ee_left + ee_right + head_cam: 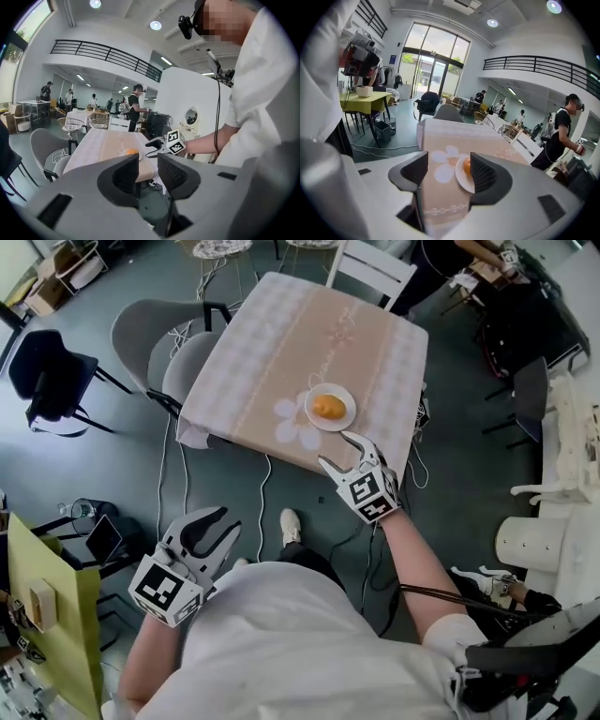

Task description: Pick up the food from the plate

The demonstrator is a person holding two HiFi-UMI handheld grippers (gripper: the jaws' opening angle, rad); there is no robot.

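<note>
Open hall with grey floor (112, 465); at centre, square tabletop (281, 324) under a pale checked cloth (193, 426) printed with a flower. Near the closer edge of the tabletop: white plate (310, 415) bearing the food (328, 407), one rounded orange piece. Right gripper (336, 448) near that edge, aimed at the plate, jaws wide and empty; seen through the right gripper view, food framed in the gap but toward the right-hand jaw, well ahead of both jaws. Left gripper (228, 523) low over the floor, well apart from the tabletop, jaws parted by a narrower gap, nothing between them.

Step in hand, as judged: approach to the grasp, no contact yet. For a clean pick: carry the right gripper forward and down over the plate; shift sideways to centre the food between the jaws; keep the jaws wider than the food until bracketing it; stop the tips just above the plate, without pressing its rim; close slowly and lightly across the widest part, allowing for a round, probably soft piece apt to roll or squash; lift straight up. Keep the left gripper clear.
</note>
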